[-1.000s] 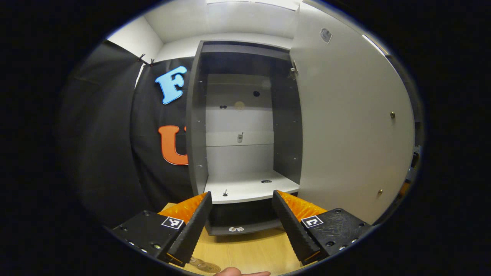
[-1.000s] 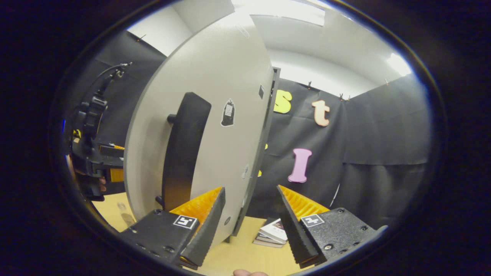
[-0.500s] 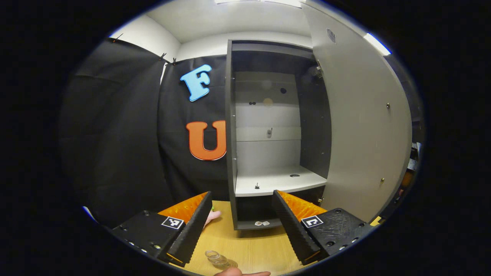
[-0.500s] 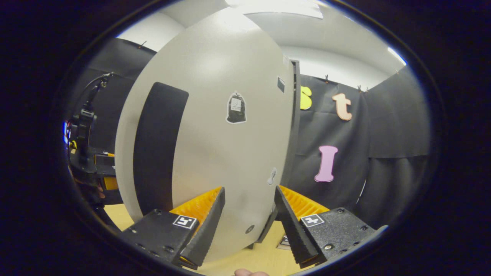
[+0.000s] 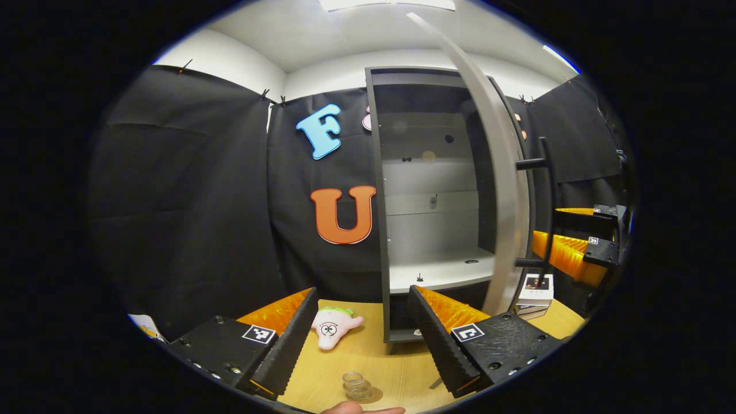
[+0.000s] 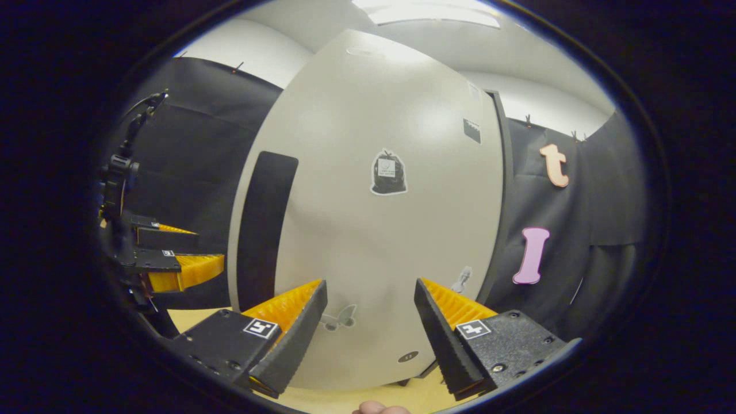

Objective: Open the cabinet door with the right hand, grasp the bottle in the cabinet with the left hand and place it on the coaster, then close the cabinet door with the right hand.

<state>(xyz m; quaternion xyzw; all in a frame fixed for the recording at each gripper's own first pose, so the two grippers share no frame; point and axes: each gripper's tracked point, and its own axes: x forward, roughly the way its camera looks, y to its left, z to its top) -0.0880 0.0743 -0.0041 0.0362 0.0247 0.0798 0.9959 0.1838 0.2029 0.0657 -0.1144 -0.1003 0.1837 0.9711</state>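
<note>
A small clear glass bottle stands upright on a round coaster on the wooden table, just below and between the fingers of my left gripper, which is open and holds nothing. The grey cabinet stands behind it with a bare shelf. Its door is seen edge-on, partly swung in. In the right gripper view the door's pale front and black handle are close ahead of my open right gripper. My left gripper appears at that view's left, my right gripper beyond the door in the left gripper view.
A pink plush toy lies on the table left of the cabinet's foot. A small stack of books sits to the right of the door. Black cloth walls close in the booth behind and beside the cabinet.
The door has swung from wide open toward the cabinet, with my right gripper following its front face. My left gripper has drawn back and turned, bringing the bottle and plush toy into sight.
</note>
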